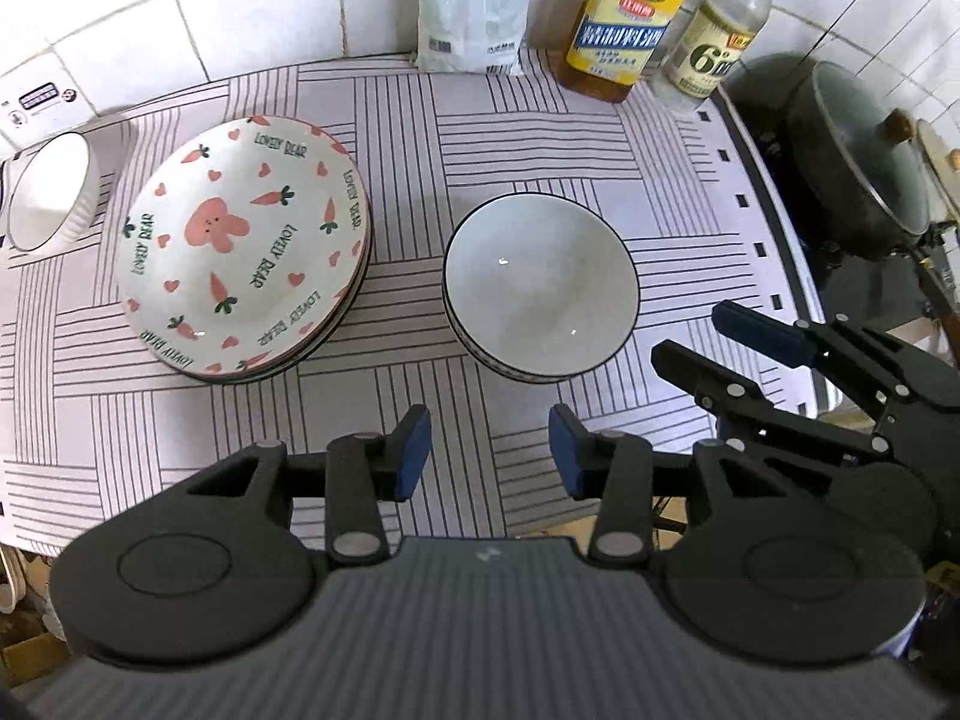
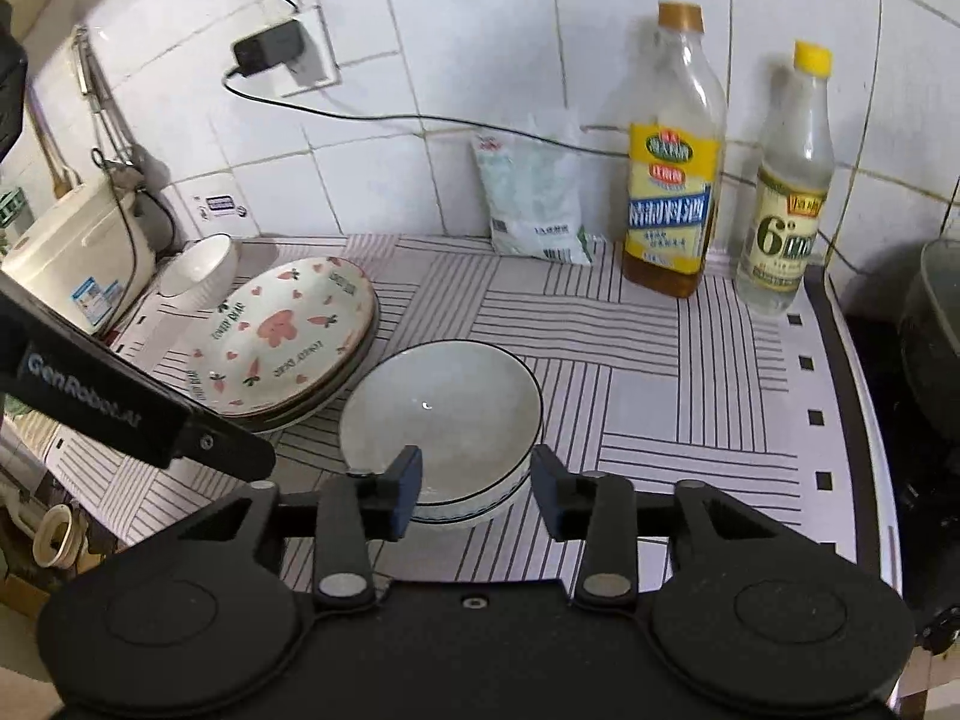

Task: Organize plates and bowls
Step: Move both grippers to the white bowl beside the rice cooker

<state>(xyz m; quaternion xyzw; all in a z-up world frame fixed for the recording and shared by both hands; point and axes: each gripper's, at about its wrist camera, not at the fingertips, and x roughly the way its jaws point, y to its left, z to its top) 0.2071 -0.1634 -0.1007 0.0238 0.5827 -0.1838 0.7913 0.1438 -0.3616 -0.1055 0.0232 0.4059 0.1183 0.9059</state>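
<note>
A stack of plates topped by a carrot-and-bear patterned plate (image 1: 243, 252) (image 2: 282, 339) sits on the striped cloth at the left. A stack of grey bowls with dark rims (image 1: 540, 288) (image 2: 441, 420) stands right of it. A white ribbed bowl (image 1: 54, 195) (image 2: 201, 270) lies tilted at the far left. My left gripper (image 1: 489, 459) is open and empty, above the cloth in front of the bowls. My right gripper (image 2: 474, 492) is open and empty, just in front of the grey bowls; it also shows in the left wrist view (image 1: 696, 342).
A white bag (image 1: 474, 6) (image 2: 534, 198), a yellow-labelled bottle (image 1: 630, 18) (image 2: 672, 180) and a clear bottle (image 1: 720, 30) (image 2: 786, 192) stand by the tiled wall. A dark lidded pan (image 1: 858, 162) sits on the stove at right. A white appliance (image 2: 72, 252) stands at left.
</note>
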